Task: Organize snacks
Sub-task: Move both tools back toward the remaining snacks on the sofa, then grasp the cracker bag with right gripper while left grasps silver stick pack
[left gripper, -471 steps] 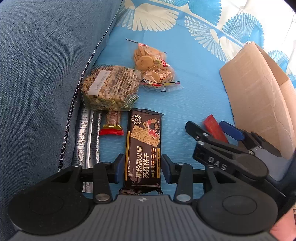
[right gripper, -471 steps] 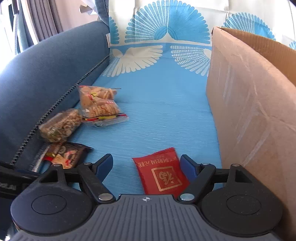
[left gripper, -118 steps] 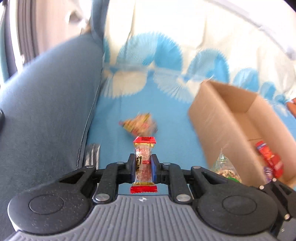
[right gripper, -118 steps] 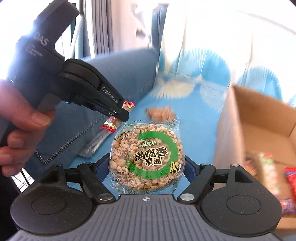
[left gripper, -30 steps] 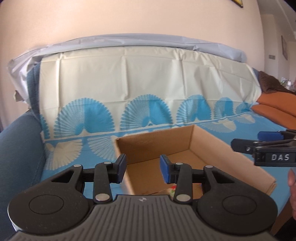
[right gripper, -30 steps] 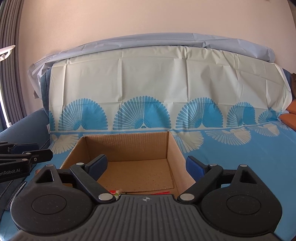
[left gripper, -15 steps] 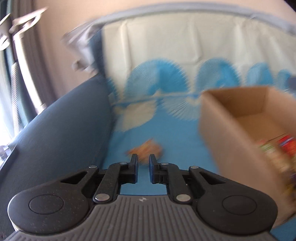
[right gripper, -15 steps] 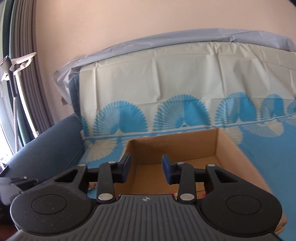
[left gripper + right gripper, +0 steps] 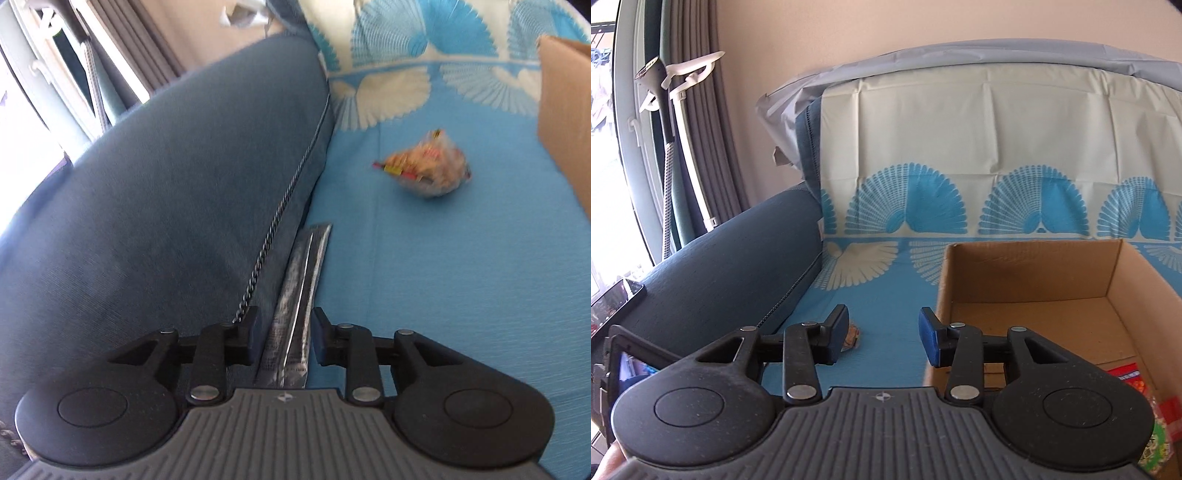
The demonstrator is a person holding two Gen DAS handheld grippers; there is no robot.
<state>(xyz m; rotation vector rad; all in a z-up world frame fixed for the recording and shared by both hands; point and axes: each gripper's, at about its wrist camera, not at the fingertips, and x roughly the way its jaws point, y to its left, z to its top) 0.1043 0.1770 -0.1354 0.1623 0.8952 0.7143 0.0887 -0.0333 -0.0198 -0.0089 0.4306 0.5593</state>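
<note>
Left wrist view: left tool (image 9: 284, 336), jaws just widened, straddles ungripped the silver packet (image 9: 301, 295) beside the sofa arm (image 9: 166, 192); biscuit bag (image 9: 424, 171) also unpacked; right tool (image 9: 882, 338) half-open, empty; box (image 9: 1027, 295) part-filled.

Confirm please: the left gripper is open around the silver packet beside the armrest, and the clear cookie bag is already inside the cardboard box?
Not quite. In the left wrist view the clear cookie bag lies on the blue cover, outside the cardboard box. The left gripper is indeed open around the silver packet.
</note>
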